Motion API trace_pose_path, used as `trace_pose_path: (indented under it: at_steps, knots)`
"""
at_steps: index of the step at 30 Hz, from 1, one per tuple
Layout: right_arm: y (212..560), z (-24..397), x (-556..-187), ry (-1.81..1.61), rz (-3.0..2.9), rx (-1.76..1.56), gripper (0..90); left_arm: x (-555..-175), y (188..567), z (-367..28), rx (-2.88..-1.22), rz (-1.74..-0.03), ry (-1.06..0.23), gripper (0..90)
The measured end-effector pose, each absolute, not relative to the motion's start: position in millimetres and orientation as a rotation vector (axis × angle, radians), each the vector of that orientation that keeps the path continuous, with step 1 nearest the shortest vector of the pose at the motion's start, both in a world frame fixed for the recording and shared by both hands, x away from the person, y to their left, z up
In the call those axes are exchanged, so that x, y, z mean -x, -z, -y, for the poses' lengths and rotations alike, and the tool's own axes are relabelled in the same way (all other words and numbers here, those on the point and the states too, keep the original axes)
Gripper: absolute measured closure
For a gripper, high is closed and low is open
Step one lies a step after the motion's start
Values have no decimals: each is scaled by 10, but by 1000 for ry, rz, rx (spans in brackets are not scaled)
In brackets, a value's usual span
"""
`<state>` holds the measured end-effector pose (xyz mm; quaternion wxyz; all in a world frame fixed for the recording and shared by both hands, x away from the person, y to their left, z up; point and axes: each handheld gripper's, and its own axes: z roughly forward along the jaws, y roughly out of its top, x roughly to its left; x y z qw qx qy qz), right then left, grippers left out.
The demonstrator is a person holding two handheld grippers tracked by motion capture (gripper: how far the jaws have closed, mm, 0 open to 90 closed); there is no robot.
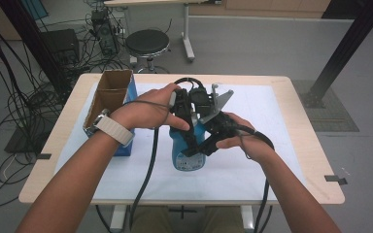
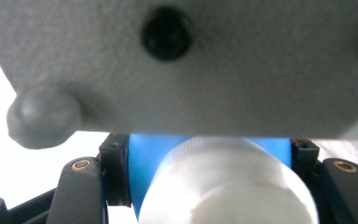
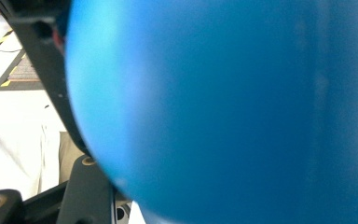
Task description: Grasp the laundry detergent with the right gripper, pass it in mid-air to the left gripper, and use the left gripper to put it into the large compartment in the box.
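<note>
Forearms are coming in over the desk's near edge, both grippers meeting on the blue bottle standing mid-desk. Left gripper is clamping the bottle around its top, white cap showing between the jaws. Right gripper is squeezing the bottle's body. Box is sitting near the desk's far-left corner.

Blue bottle with white cap, black grippers, grey plate, blue-sided brown cardboard box, white sheet on pale wooden table
</note>
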<state>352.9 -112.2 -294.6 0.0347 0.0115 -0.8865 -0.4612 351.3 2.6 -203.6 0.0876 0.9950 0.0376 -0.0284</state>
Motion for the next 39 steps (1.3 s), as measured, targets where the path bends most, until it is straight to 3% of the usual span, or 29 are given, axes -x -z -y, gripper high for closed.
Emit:
trace_pose_path:
  at_steps: [39]
  knots:
    - [2923,1116,-3538,1408,2737,-60,427,-3509,2028,-41,-2949,-123,82,373]
